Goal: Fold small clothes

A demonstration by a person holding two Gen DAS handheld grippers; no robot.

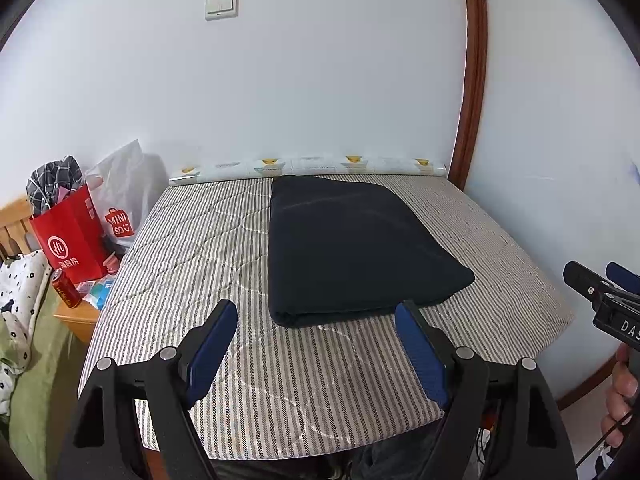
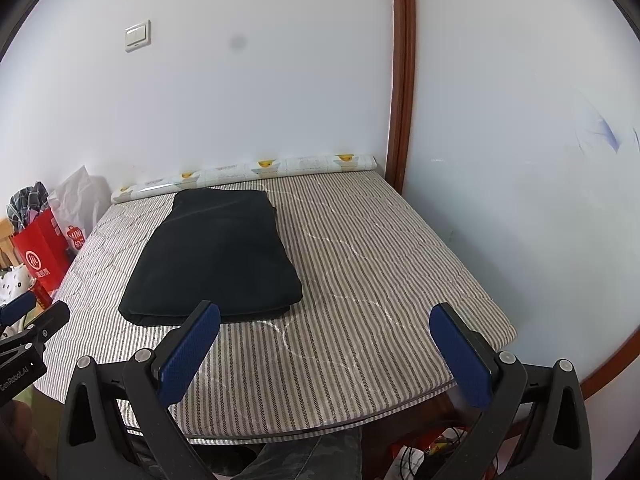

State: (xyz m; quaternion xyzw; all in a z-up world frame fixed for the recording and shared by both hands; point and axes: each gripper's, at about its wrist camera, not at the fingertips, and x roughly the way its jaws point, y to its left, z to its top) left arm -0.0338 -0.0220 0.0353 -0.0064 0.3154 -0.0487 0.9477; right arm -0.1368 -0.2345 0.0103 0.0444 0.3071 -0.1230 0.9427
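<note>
A folded dark garment (image 1: 352,248) lies on the striped mattress (image 1: 192,264). Both the left hand-held gripper (image 1: 316,320) and right hand-held gripper (image 2: 325,322) hover at its 6 o'clock edge, jaws apart and empty.

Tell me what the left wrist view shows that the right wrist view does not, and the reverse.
Only the left wrist view: a red drinks can on the wooden bedside cabinet, and a hand holding the right claw.

Only the right wrist view: blue scribble marks on the right wall, and a tangle of cables on the floor.

Both: the folded dark garment lying on the striped mattress pad, the red paper bag, the light switch, the patterned roll by the wall, and each view's own claw open and empty.
</note>
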